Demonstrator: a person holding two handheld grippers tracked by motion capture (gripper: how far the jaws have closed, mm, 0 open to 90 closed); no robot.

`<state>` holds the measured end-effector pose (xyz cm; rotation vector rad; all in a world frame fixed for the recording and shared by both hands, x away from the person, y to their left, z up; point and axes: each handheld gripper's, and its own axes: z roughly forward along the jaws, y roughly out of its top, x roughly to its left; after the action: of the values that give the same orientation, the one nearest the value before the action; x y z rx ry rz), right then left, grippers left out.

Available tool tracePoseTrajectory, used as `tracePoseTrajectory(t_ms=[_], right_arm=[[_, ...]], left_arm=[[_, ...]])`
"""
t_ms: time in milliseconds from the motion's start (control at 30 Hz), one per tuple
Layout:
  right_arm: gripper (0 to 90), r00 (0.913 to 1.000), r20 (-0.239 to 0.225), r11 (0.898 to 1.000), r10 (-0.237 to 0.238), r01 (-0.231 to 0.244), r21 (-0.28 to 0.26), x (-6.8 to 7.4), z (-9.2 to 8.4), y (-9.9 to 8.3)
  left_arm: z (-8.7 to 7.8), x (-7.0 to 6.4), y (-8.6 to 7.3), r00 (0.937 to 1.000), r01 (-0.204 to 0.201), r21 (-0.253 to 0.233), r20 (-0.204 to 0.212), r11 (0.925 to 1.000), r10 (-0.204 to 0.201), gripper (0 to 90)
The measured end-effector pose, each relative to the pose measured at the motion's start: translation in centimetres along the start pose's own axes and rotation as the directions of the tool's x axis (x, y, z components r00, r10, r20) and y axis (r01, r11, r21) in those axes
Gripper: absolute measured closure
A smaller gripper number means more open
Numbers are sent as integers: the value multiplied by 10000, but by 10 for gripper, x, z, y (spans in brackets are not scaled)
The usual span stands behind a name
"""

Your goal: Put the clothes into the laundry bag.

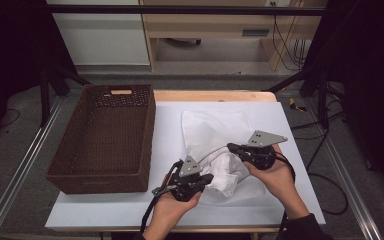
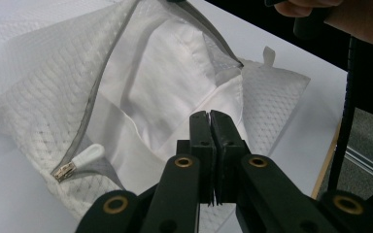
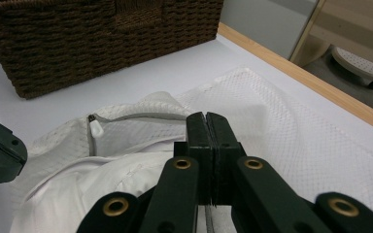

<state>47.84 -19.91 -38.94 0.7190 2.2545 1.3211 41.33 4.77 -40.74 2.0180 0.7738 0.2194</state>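
Observation:
A white mesh laundry bag (image 1: pixel 215 125) lies on the white table top, its grey zipper open, and a white garment (image 1: pixel 227 167) sits partly inside the opening. My left gripper (image 1: pixel 211 178) is at the garment's near-left side; in the left gripper view its jaws (image 2: pixel 209 115) are pressed together on a fold of the garment (image 2: pixel 165 82). My right gripper (image 1: pixel 230 147) is at the bag's mouth; in the right gripper view it (image 3: pixel 207 116) is shut on the grey zipper edge of the bag (image 3: pixel 281 126). The white zipper pull (image 2: pixel 85 156) hangs at the slit's end.
A deep brown wicker basket (image 1: pixel 100 175) stands empty on the table's left half, close to the bag (image 3: pixel 77 43). The table's wooden far edge (image 1: pixel 215 95) runs behind the bag. Black frame legs and cables stand on the floor around the table.

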Motion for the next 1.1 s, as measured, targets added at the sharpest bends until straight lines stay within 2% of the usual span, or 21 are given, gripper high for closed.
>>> tracePoseTrajectory(t_ms=[267,433,633,800,1100], right_arm=[[900,10000,-22,10000,-33,33,13,0,0,0],[900,10000,-35,10000,-31,31,25,1,1,0],[900,10000,-46,10000,-21,21,30,1,1,0],[900,9999,-90,10000,-45,45,33,1,2,0],[899,9999,-122,9999,-114,115,53,2,1,0]], left_arm=[[0,-4,-8,9998,-9,279,196,9996,3,899],[6,-8,-14,9992,-39,586,388,9983,17,899],[19,-12,-16,9988,-173,884,480,9959,131,899],[35,-11,-16,9984,-27,1039,561,9946,-32,899],[63,-8,-19,9975,4,1333,696,9911,-98,899]])
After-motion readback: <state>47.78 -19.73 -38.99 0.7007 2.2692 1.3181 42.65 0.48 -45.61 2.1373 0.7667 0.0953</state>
